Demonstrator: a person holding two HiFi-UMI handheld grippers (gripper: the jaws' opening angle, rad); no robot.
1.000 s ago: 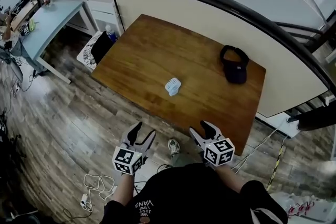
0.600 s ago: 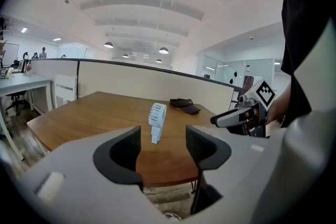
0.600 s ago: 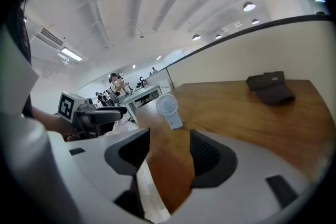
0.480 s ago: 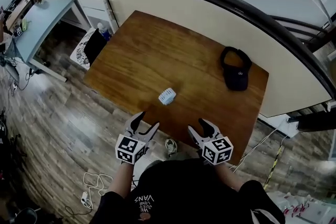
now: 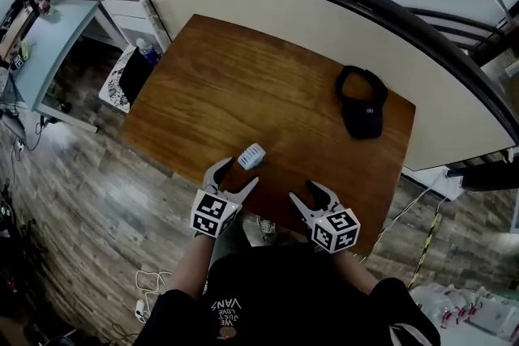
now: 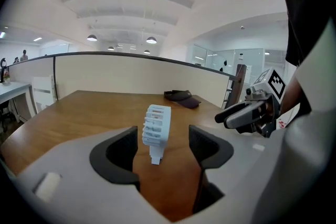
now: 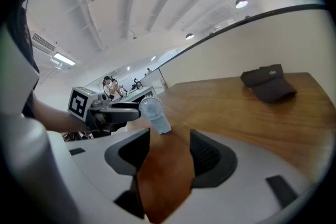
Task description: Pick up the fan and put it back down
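Observation:
A small pale-blue hand fan (image 5: 251, 155) stands near the front edge of the wooden table (image 5: 243, 77). My left gripper (image 5: 233, 178) is just short of it, and its jaws are opening. In the left gripper view the fan (image 6: 156, 128) stands upright in line with the gap of the left gripper (image 6: 164, 150), a little beyond the pads and untouched. My right gripper (image 5: 306, 198) hovers open over the table's front edge, to the right of the fan, with nothing in it. The right gripper view shows the fan (image 7: 154, 113) ahead and left of the right gripper (image 7: 165, 152).
A black visor cap (image 5: 362, 103) lies at the table's far right. A curved cream partition (image 5: 324, 4) runs behind the table. A pale-blue desk (image 5: 40, 44) and a black bag (image 5: 134, 75) are to the left. Cables (image 5: 150, 281) lie on the floor.
Both grippers have moved forward over the table's front edge. The left one went farther, came up close to the fan, and its jaws have spread wider.

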